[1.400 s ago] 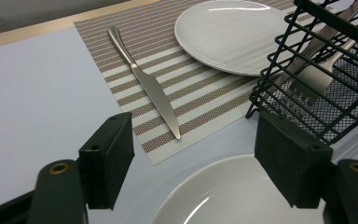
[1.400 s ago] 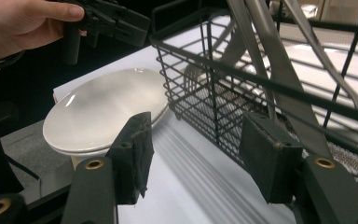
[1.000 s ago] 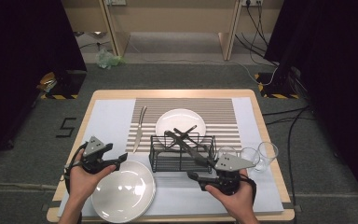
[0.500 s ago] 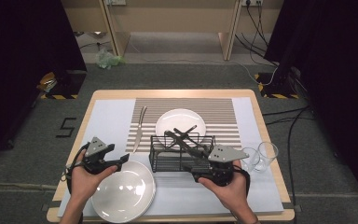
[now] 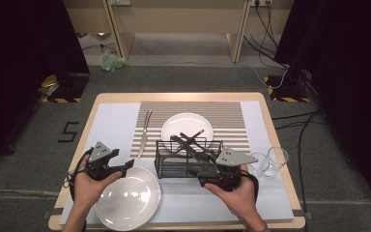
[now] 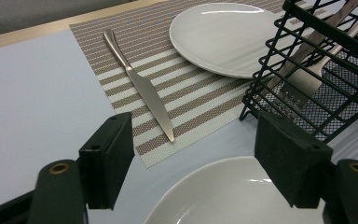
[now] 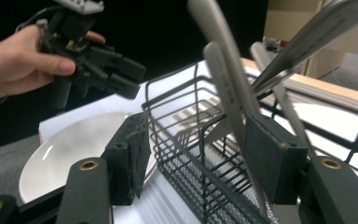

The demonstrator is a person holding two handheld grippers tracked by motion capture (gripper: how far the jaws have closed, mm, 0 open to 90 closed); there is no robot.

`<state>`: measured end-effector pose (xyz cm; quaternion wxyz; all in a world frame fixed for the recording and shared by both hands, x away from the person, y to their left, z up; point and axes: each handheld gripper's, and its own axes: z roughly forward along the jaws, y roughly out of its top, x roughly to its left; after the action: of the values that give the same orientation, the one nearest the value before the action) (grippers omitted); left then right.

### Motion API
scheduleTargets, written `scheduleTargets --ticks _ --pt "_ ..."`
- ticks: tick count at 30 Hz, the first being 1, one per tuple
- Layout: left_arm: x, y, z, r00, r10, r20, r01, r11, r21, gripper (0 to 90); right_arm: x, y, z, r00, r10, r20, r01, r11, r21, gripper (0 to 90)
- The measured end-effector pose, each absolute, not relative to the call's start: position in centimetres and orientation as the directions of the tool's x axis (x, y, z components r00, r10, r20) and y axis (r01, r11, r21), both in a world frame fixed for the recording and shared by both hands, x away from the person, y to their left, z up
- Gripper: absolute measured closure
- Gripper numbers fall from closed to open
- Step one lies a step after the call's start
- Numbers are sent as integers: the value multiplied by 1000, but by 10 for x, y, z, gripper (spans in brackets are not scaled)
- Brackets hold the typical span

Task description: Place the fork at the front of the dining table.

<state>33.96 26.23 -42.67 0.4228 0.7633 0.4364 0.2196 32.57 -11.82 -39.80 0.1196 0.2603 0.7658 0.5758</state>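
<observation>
Holding your right claw (image 5: pixel 200 170) at the near right corner of the wire basket (image 5: pixel 174 159), jaws spread and just been opening; in the right gripper view the basket's corner wires and a utensil handle (image 7: pixel 228 88) sit between the pads, and I can't tell whether the right pad touches the handle. Basket sits mid-table (image 5: pixel 280 145), just in front of the far plate (image 5: pixel 187 125), with several utensils leaning out of it; the left gripper view shows a fork head (image 6: pixel 303 84) inside against the mesh. Your left claw (image 5: pixel 123 168) is apart too, nothing between the jaws, hovering over the far rim of the near plate (image 5: pixel 128 198), pointed toward the basket. Knife (image 5: pixel 144 133) lies flat on the striped mat (image 5: pixel 232 113), left of the far plate, apart from it. Two glasses (image 5: pixel 269 162) stand on the table just right of your right hand (image 5: pixel 236 193), next to each other.
</observation>
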Motion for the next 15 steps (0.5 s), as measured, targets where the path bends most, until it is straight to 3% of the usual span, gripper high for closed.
scheduleTargets --ticks 15 --pt "340 262 -427 525 850 -36 482 -263 836 277 333 -114 -393 -820 565 91 226 173 959 420"
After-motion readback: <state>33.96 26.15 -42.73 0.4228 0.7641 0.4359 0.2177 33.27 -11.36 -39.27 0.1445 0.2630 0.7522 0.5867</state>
